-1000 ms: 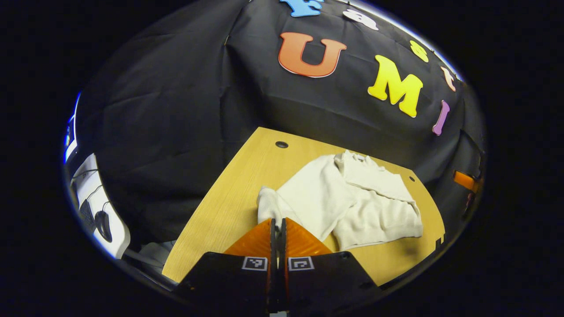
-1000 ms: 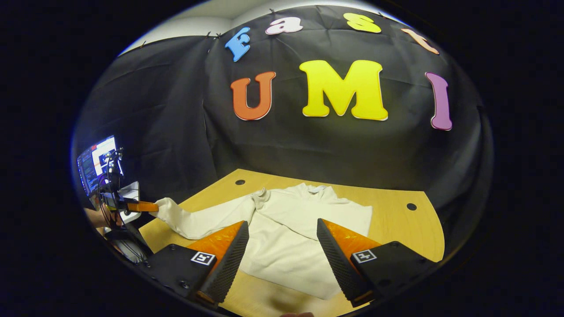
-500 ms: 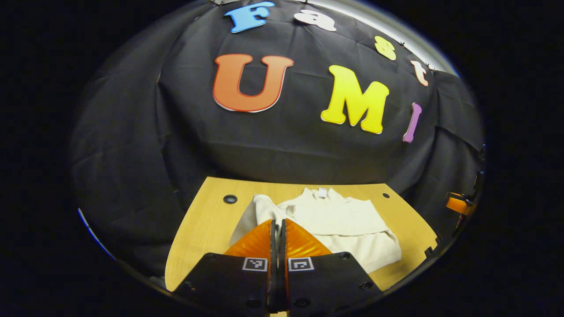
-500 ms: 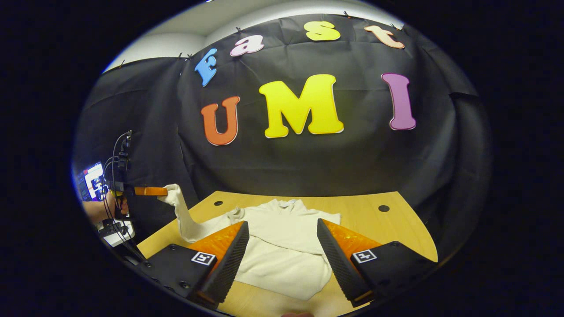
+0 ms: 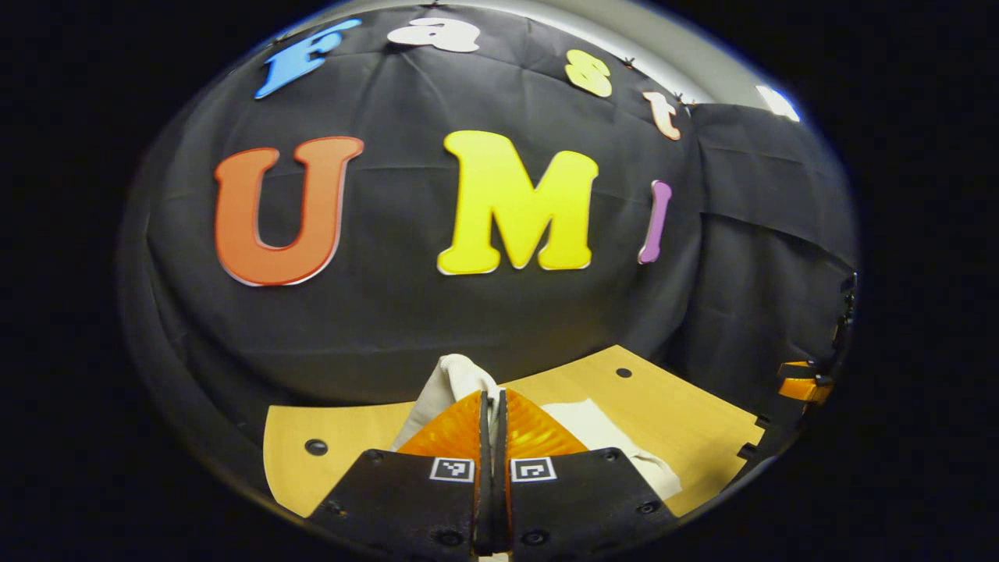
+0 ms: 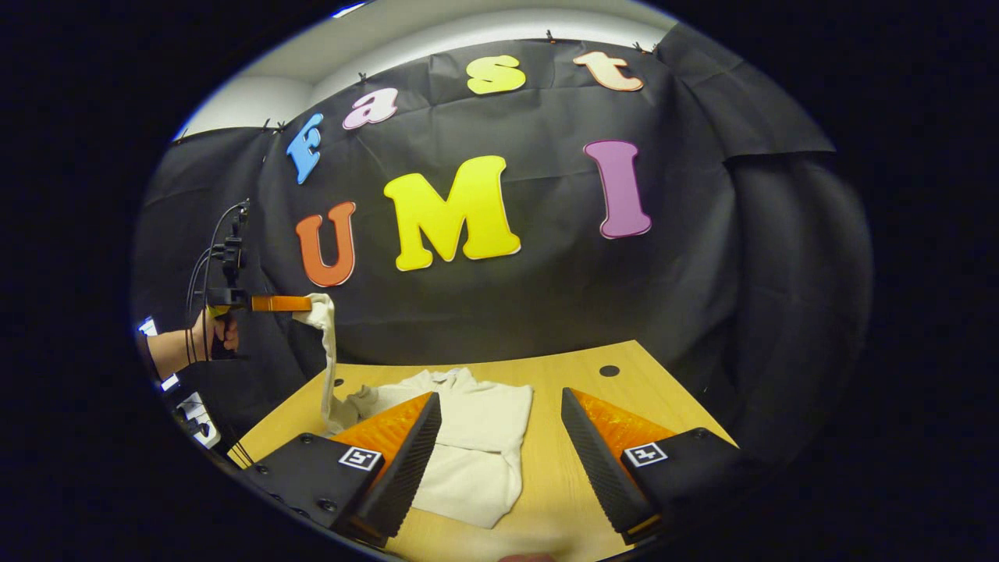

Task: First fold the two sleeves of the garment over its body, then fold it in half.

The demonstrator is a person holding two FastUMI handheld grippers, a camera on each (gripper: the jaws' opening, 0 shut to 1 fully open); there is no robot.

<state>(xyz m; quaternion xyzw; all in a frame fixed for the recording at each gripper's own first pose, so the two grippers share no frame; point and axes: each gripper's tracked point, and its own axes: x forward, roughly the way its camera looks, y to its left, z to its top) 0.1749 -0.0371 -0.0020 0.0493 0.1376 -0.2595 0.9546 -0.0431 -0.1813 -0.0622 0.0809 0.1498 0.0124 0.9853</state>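
And there it was: the left gripper [image 5: 492, 400] was clenched on the cuff of the sleeve [image 5: 453, 378], its two fingers pressed flat together with pale knit cloth bunched just above the tips in the left gripper view. From the right gripper view, that same gripper [image 6: 306, 303] hung up in the air off the table's left edge, a hand [image 6: 209, 334] wrapped round its handle, and the sleeve [image 6: 328, 355] dropped almost straight down from it to the shoulder of the garment [image 6: 480, 437]. The cream garment lay on the wooden table [image 6: 624, 390], its body spread flat between and beyond the right gripper's fingers, one sleeve folded across its chest, the hem bunched toward the near edge. The right gripper [image 6: 499, 460] was released, jaws wide apart, hovering over the garment's lower part and holding nothing. In the left gripper view a strip of the garment [image 5: 601, 437] showed to the right of the fingers, lying on the table [image 5: 687, 421].
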